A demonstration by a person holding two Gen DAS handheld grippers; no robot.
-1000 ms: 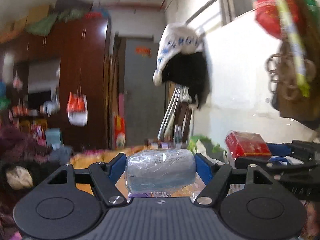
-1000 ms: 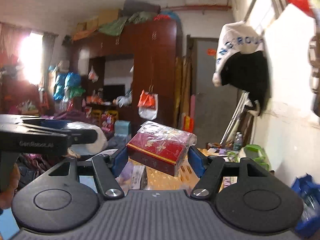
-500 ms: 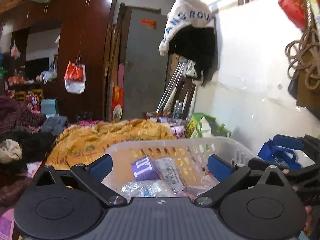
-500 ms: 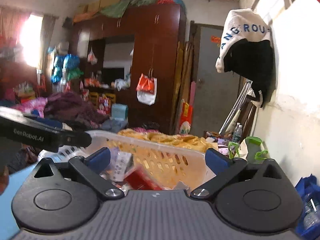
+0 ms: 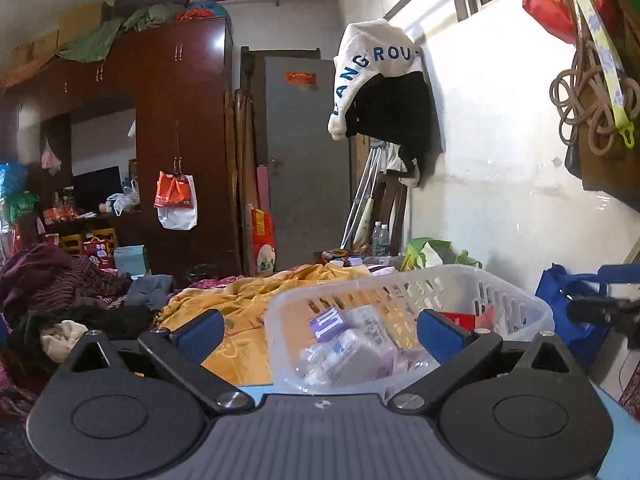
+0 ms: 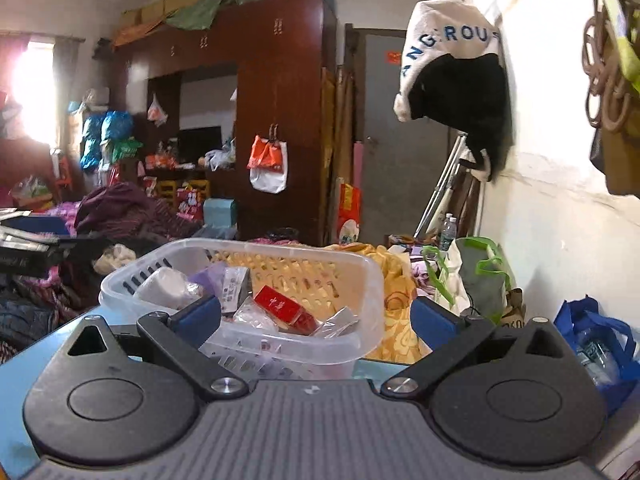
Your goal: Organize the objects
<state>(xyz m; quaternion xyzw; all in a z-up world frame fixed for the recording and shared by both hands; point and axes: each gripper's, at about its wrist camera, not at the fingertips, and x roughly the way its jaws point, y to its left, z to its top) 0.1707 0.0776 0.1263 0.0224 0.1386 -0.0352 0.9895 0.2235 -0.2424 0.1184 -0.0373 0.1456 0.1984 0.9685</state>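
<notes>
On the blue tabletop (image 6: 24, 364), a white plastic basket (image 6: 360, 264) is seen holding a red box (image 6: 280, 306), a purple box (image 5: 326, 322) and a plastic-wrapped roll (image 5: 340, 354). Both the left gripper (image 5: 318, 330) and the right gripper (image 6: 316, 316) are held before it with fingers spread wide, nothing grasped

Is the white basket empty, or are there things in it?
Not empty. The basket holds a red box, a wrapped white pack and other packets.
</notes>
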